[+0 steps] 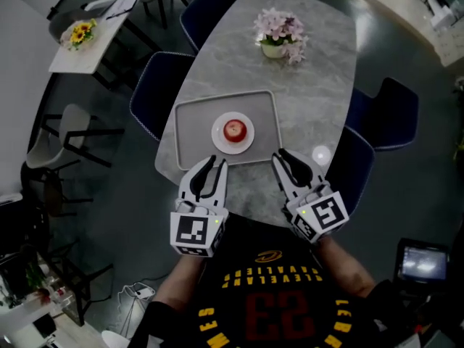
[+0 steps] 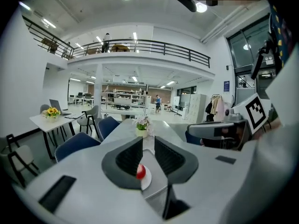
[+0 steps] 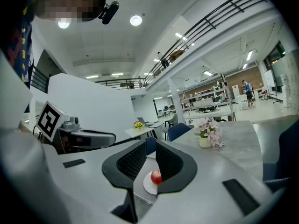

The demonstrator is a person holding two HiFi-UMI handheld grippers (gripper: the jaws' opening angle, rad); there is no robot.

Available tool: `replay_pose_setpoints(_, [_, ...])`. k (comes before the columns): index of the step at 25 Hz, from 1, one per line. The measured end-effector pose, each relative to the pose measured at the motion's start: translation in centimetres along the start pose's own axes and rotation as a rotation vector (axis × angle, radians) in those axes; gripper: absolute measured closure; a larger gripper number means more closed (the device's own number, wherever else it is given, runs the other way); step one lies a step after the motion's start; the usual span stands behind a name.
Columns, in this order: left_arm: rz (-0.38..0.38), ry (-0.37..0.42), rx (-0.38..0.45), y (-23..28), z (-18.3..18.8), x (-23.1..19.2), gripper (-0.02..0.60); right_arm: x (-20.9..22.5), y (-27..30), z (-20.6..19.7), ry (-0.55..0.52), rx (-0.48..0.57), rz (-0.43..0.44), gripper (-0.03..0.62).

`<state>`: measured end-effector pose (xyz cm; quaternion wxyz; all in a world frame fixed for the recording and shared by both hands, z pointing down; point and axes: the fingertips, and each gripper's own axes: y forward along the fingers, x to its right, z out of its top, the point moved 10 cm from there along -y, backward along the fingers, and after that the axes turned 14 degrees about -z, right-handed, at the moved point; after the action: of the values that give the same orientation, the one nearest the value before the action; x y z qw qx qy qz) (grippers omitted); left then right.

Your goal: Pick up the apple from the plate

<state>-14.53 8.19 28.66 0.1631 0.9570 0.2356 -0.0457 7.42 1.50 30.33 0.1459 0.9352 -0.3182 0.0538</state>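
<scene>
**While both grippers hang at the tray's near edge, the apple sits on its plate**

Item 1: apple (image 1: pixel 234 129), red, upright at the centre of a small white plate (image 1: pixel 220 143).
Item 2: plate, on a grey tray (image 1: pixel 190 118) on a marbled grey table (image 1: pixel 319 85).
Item 3: left gripper (image 1: pixel 216 161), fingers narrowly parted, nothing between them, tips at the tray's near rim, apart from the apple.
Item 4: right gripper (image 1: pixel 280 154), same narrow gap, empty, beside the tray's near right corner.
Item 5: pot of pink flowers (image 1: pixel 279 35), far end of the table.
</scene>
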Motion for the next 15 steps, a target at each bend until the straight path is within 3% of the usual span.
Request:
replay_pose_setpoints(9, [-0.110,-0.093,-0.215,4.4,-3.2,-7.8,0.514,0.6,5.5,-4.2,0.091,-0.181,-0.121,0.546])
replay_pose_setpoints(15, [-0.173,-0.304,-0.279,6.4,-6.6,-11.5,0.514,1.1,7.9,-7.3,0.143,-0.270,-0.174,0.546])
